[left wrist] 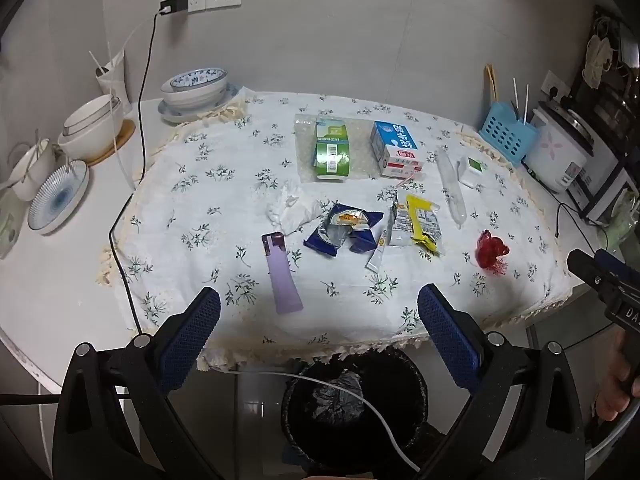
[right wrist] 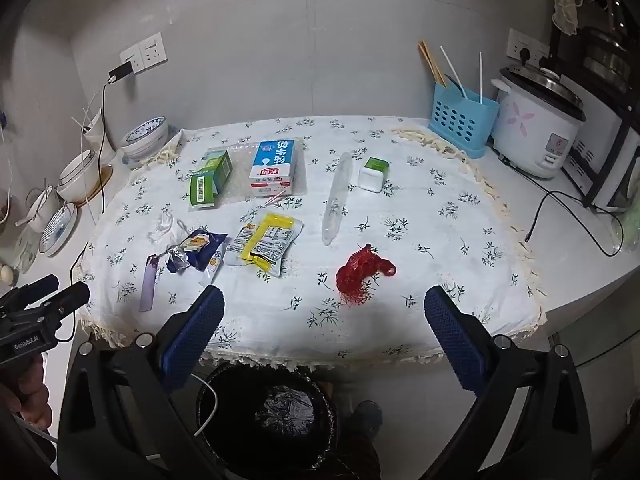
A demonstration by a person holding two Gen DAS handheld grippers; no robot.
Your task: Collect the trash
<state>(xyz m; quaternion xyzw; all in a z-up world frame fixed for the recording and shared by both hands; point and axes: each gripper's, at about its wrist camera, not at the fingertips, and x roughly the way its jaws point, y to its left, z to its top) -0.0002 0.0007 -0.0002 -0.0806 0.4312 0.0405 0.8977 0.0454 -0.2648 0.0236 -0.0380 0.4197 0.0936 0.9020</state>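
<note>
Trash lies scattered on a flowered tablecloth (left wrist: pixel 224 240): a purple tube (left wrist: pixel 282 276), a dark blue wrapper (left wrist: pixel 342 232), a yellow packet (left wrist: pixel 420 222), a red net (left wrist: pixel 490 254), a crumpled tissue (left wrist: pixel 290 208), a green carton (left wrist: pixel 332 148), a blue milk carton (left wrist: pixel 396 148) and a clear plastic sleeve (left wrist: pixel 452 188). A black-lined bin (left wrist: pixel 352 404) stands below the table's front edge. My left gripper (left wrist: pixel 318 316) hangs open over that edge, nothing between its fingers. My right gripper (right wrist: pixel 324 316) is open too, just in front of the red net (right wrist: pixel 362 270), above the bin (right wrist: pixel 272 412).
Bowls and plates (left wrist: pixel 192 88) crowd the left counter, with a black cable (left wrist: pixel 140 120) running down from a wall socket. A blue cutlery basket (right wrist: pixel 462 120) and a rice cooker (right wrist: pixel 540 128) stand at the back right. A small white-green box (right wrist: pixel 374 174) sits on the cloth.
</note>
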